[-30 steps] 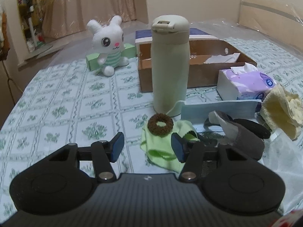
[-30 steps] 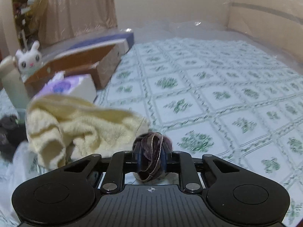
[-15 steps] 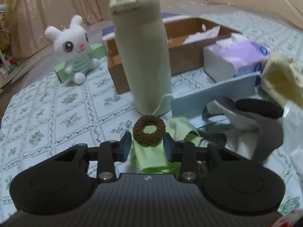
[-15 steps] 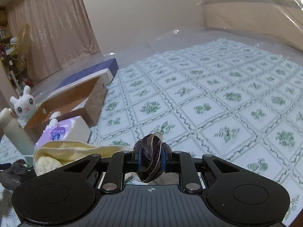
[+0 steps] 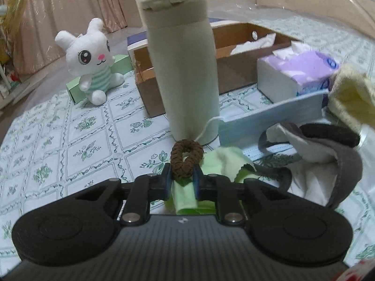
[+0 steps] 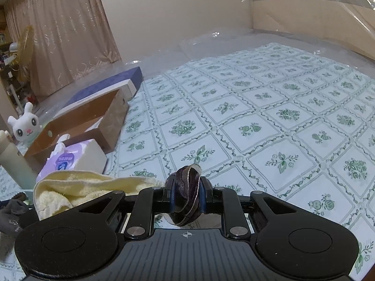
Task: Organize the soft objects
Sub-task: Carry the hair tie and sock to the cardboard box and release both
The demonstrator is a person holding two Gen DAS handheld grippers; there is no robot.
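My left gripper [image 5: 182,178] is shut on a brown knitted hair tie [image 5: 185,158], squeezed into an oval, just above a light green cloth [image 5: 211,164]. A pale green bottle [image 5: 182,70] stands right behind it. My right gripper [image 6: 187,194] is shut on a dark purple scrunchie [image 6: 187,196] and holds it above the patterned tablecloth [image 6: 257,117]. A yellow towel [image 6: 82,187] lies just left of it; it also shows at the right edge of the left wrist view [image 5: 351,98]. A white plush rabbit [image 5: 90,58] sits at the far left.
An open brown cardboard box [image 5: 234,53] stands behind the bottle. A purple tissue pack [image 5: 297,75], a blue face mask [image 5: 269,121] and grey fabric [image 5: 328,159] lie to the right. A green box [image 5: 75,89] is behind the rabbit. A blue and white box [image 6: 112,86] lies beyond.
My left gripper moved forward and closed on the brown hair tie, lifting it off the green cloth. My right gripper rose and tilted up, still holding the scrunchie.
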